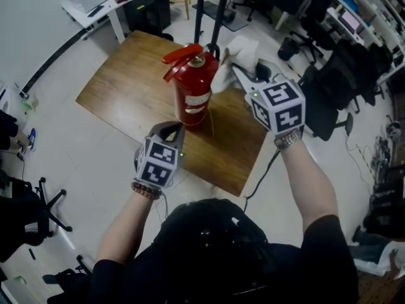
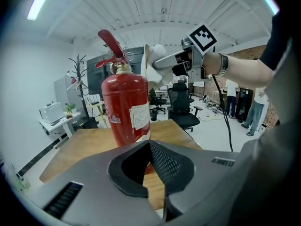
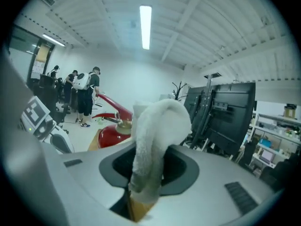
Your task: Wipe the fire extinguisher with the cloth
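Observation:
A red fire extinguisher stands upright on the wooden table; it also fills the left gripper view as the extinguisher. My right gripper is raised beside the extinguisher's top, shut on a white cloth that bulges from its jaws. The extinguisher's handle shows just beyond the cloth. My left gripper is shut and empty, just in front of the extinguisher's base, apart from it.
The table's near edge lies just below my left gripper. Black office chairs and a white desk stand around on the pale floor. People stand far off in the room.

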A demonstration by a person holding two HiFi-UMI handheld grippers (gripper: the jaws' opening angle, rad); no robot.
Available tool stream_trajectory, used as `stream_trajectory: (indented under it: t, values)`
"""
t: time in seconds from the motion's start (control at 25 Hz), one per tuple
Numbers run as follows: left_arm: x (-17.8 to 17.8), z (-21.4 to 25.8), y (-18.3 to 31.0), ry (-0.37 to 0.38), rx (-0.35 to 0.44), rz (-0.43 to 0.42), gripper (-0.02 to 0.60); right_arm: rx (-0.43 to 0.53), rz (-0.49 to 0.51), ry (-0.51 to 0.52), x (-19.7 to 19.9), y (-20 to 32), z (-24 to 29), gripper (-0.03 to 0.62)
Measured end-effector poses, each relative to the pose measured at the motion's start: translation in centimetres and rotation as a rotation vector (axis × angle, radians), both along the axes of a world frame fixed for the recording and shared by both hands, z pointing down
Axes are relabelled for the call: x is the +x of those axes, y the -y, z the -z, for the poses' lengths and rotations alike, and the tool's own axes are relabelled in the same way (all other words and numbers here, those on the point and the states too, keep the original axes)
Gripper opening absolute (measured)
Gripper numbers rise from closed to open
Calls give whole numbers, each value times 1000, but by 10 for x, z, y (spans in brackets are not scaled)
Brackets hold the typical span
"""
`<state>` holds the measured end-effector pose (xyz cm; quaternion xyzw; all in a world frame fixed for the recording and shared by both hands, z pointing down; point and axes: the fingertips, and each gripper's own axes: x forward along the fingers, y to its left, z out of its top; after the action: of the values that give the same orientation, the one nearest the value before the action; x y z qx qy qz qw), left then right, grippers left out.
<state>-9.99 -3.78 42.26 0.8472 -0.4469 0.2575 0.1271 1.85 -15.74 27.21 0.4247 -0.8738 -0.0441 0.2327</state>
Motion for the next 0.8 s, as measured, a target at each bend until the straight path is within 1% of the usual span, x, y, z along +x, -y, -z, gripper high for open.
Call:
stream_trajectory:
  t: [0.16,0.28,0.44,0.68,0.8]
  values:
    - [-3,4,-1,-6,10,22,0,44,44,-26,-15,2,23,119]
    - [-1,4,0,-12,9,52,0,56,91,-57,-26,4,28,120]
    - [11,0,-1,-16,1,95,0,72,177,-92,-37,10,27,120]
    - [30,-4,-3,-8,-14,218,0,98,337,-110,-55,17,27,120]
    - [40,-2,-4,8,-13,284,0,91,405,-125,-59,23,19,120]
